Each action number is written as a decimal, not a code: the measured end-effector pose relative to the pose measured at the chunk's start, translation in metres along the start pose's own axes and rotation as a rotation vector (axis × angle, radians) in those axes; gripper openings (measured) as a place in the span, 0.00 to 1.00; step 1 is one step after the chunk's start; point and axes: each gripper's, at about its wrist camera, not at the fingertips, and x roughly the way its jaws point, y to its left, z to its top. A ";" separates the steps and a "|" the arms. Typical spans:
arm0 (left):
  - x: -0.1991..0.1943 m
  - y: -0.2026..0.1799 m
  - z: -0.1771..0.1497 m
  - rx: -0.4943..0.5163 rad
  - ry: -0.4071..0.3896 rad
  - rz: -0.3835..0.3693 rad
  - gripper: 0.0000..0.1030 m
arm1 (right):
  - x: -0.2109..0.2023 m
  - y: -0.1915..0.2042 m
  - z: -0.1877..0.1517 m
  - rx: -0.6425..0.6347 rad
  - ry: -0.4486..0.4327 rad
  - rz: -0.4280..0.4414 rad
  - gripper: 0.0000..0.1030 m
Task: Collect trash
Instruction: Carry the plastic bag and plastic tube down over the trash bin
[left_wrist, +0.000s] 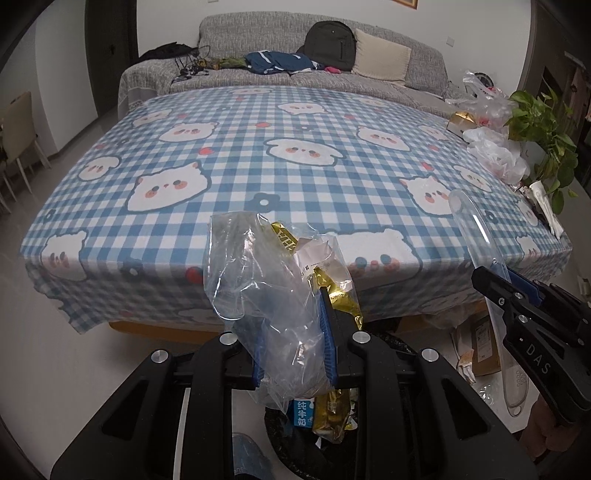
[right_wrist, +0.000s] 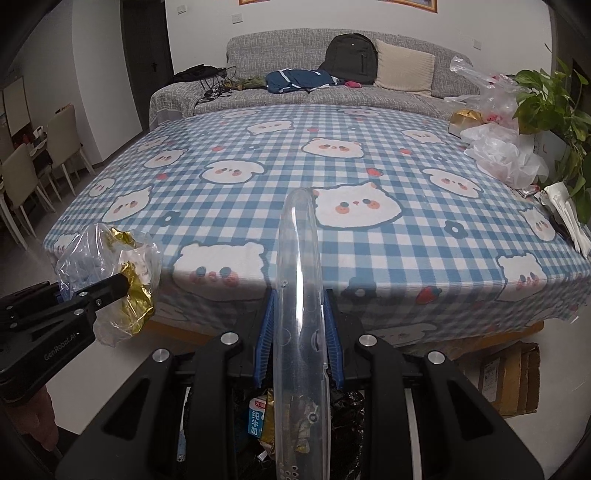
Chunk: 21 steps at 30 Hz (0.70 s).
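Left gripper (left_wrist: 293, 332) is clamping a crinkled clear plastic bag (left_wrist: 266, 295); right gripper (right_wrist: 300, 332) is pinching a curved transparent plastic strip (right_wrist: 300, 295) near the table's front edge (right_wrist: 369, 295).

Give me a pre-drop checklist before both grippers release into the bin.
1. Left gripper shut on clear plastic bag with gold wrapper: ok.
2. Right gripper shut on clear plastic lid: ok.
3. Trash bin under both loads: ok, milk carton visible inside, right below.
4. Bin has room for the long lid: cannot tell, rim mostly hidden.
5. Grippers apart from each other: ok.
6. Table trash done: not ok, white plastic bags remain at the right edge.
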 end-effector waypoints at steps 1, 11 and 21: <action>0.000 0.002 -0.004 -0.001 -0.001 0.000 0.22 | 0.001 0.002 -0.004 -0.002 0.003 0.004 0.24; 0.002 0.017 -0.041 -0.006 0.010 -0.005 0.22 | 0.006 0.017 -0.043 -0.035 0.034 0.017 0.24; 0.029 0.045 -0.080 -0.024 0.057 0.021 0.22 | 0.025 0.021 -0.078 -0.028 0.094 0.013 0.24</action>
